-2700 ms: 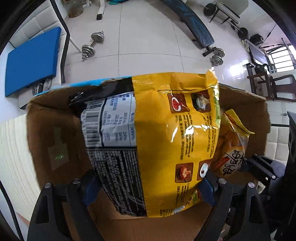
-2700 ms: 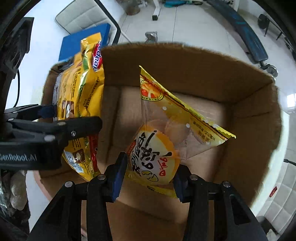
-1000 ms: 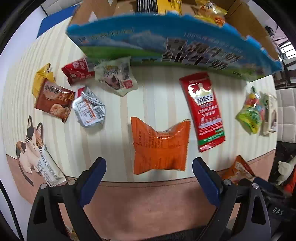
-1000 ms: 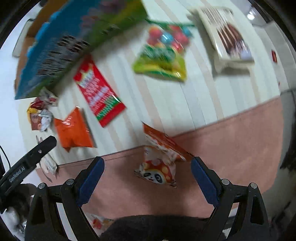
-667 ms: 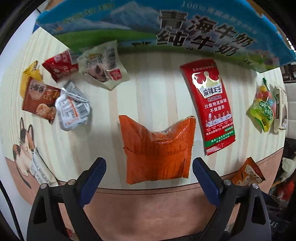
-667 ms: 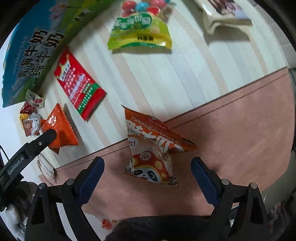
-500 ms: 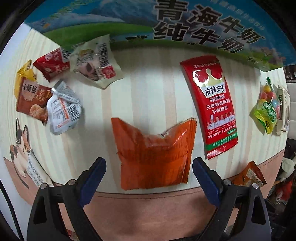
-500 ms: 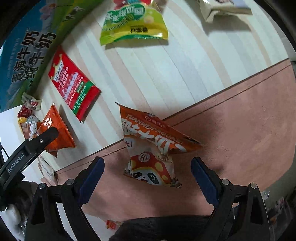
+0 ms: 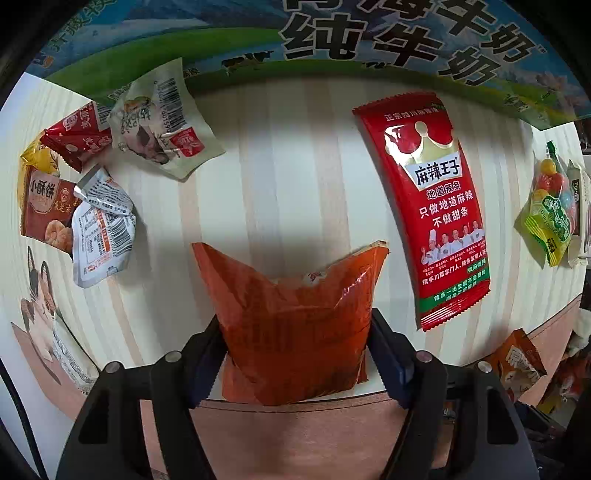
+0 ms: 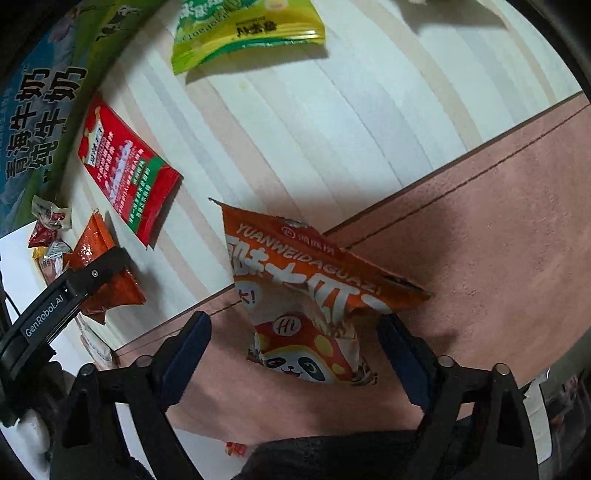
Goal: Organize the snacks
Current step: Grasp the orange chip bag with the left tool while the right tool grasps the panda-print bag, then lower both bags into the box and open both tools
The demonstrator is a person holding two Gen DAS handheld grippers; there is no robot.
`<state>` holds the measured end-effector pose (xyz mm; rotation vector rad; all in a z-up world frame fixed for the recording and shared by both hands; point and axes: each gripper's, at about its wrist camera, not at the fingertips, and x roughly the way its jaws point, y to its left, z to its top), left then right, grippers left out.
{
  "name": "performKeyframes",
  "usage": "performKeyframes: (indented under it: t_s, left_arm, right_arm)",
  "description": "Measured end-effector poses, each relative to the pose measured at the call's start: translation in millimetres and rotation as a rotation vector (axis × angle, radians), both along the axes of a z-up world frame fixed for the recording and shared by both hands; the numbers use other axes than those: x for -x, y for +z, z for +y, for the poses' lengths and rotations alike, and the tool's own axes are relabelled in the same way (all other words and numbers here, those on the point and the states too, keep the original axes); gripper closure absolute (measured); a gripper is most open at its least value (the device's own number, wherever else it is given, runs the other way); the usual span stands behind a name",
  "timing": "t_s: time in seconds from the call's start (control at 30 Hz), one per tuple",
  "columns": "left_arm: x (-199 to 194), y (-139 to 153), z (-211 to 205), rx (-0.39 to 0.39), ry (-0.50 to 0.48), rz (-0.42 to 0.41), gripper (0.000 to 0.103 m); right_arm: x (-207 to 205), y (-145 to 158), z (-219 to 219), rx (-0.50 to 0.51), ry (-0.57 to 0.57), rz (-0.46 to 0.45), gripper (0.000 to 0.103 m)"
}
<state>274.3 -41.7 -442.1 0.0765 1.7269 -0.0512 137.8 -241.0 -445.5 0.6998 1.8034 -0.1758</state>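
My left gripper (image 9: 295,350) has closed its jaws against both sides of a plain orange snack bag (image 9: 295,317) that lies at the edge of the striped mat. It also shows in the right wrist view (image 10: 103,273), with the left gripper's finger (image 10: 85,280) on it. My right gripper (image 10: 295,347) is open around an orange bag with a panda print (image 10: 303,317) on the pink part of the mat; the jaws stand apart from the bag's sides. The milk carton box (image 9: 295,40) stands along the far edge.
A long red spicy-strip packet (image 9: 432,206) lies to the right of the orange bag. Several small packets (image 9: 99,177) lie at the left. A green candy bag (image 9: 550,218) lies at the far right, also in the right wrist view (image 10: 243,33).
Both grippers left the box and came down over the mat. My left gripper closed on the orange bag. My right gripper moved closer over the panda bag.
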Motion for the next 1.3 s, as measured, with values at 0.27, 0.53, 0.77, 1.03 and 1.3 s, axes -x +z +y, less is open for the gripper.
performKeyframes:
  t_s: [0.27, 0.53, 0.77, 1.03, 1.3]
  left_arm:
    - [3.3, 2.4, 3.0, 0.001, 0.011, -0.015, 0.039]
    - [18.4, 18.5, 6.2, 0.001, 0.019, -0.025, 0.041]
    - [38.8, 34.9, 5.4, 0.015, 0.018, -0.047, 0.041]
    - [48.5, 89.6, 10.5, 0.075, 0.02, -0.116, 0.041]
    - [1.9, 193.4, 12.2, 0.18, 0.023, -0.268, 0.041]
  right_arm:
    - [1.8, 2.8, -6.6, 0.033, -0.015, 0.013, 0.023]
    - [3.3, 14.7, -27.2, 0.052, -0.014, -0.022, 0.056]
    - [10.0, 28.2, -24.2, 0.04, 0.018, -0.053, 0.059]
    - [-5.3, 80.6, -21.8, -0.026, 0.09, -0.161, 0.061]
    - [-80.3, 196.9, -20.9, -0.069, 0.209, -0.386, 0.061]
